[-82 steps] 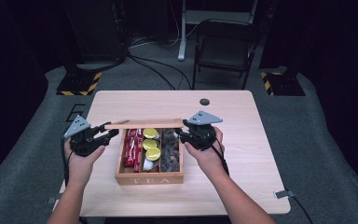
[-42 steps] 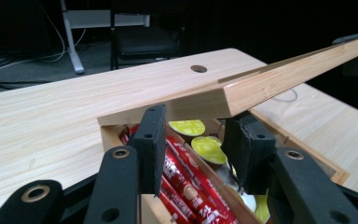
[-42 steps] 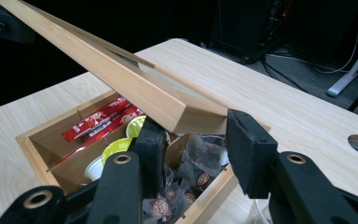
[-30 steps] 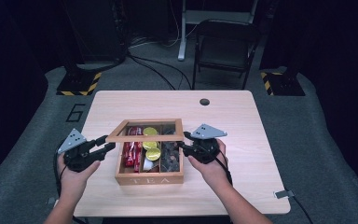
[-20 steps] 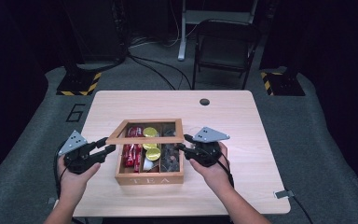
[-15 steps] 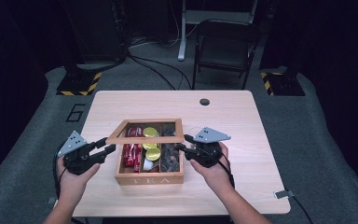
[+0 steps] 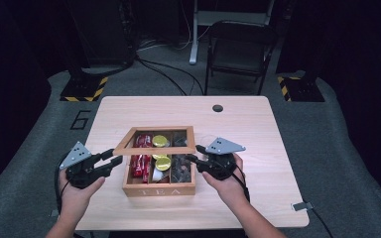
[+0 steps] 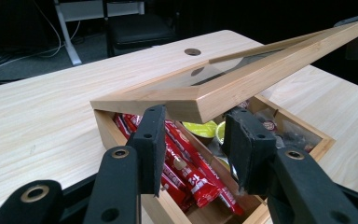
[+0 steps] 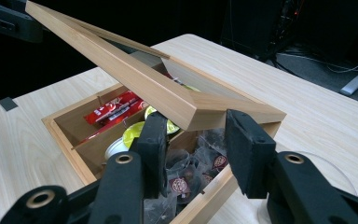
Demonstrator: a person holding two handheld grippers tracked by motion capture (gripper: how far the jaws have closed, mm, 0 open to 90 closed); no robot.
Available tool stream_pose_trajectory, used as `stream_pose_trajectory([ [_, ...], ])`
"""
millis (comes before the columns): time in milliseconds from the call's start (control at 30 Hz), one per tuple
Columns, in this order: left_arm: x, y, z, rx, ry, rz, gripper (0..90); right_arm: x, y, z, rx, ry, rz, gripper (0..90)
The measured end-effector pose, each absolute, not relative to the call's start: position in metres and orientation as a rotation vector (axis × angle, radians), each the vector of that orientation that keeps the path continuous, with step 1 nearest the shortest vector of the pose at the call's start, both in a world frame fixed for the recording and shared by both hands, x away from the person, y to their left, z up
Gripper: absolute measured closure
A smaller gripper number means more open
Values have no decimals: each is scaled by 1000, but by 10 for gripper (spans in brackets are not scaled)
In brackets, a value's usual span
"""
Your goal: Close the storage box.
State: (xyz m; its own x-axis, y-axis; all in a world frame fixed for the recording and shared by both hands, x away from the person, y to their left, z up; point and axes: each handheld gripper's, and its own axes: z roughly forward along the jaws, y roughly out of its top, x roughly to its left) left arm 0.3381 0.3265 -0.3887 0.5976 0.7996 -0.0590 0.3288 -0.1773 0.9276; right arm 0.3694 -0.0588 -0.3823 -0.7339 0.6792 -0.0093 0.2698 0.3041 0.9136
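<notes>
The lid [image 7: 155, 140] is a flat wooden frame around a clear pane, pale bamboo in colour with mitred corners; it is held in the air just above the open tea box [image 7: 159, 184], roughly level, its long axis running left to right across the counter [image 7: 258, 134], a little skewed so that its left end sits nearer the person than its right; through the pane the far compartments of the box show. In the left gripper view the lid's near corner [image 8: 200, 105] sits between the two black fingers [image 8: 151, 140], which are clamped on the frame's edge; the frame stretches away and upward to the right gripper at the far corner. In the right gripper view the matching corner [image 9: 228, 114] lies between that gripper's fingers [image 9: 249, 149], also closed on the wood, and the frame climbs away toward the left gripper. In the high view the left gripper [image 7: 110, 159] holds the lid's left end and the right gripper [image 7: 192, 158] its right end, each in a hand coming in from the near edge.

The tea box stands at the near middle of the counter, the word TEA on its near wall; red wrapped bars [image 7: 140, 161] fill its left compartment, yellow-topped capsules [image 7: 161, 162] the middle, dark sachets [image 7: 182, 166] the right. A round hole [image 7: 218, 108] sits in the counter's far right part; a dark folding chair [image 7: 238, 49] stands on the grey floor beyond.
</notes>
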Motion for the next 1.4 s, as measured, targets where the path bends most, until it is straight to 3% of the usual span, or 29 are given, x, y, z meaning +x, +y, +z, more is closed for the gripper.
stream_pose_trajectory([
  [967, 318, 327, -414, 1800, 932, 517, 590, 350, -63, -408, 877, 2226, 1428, 607],
  [1400, 307, 323, -438, 1817, 937, 565, 590, 338, -67, -422, 878, 2215, 1464, 612],
])
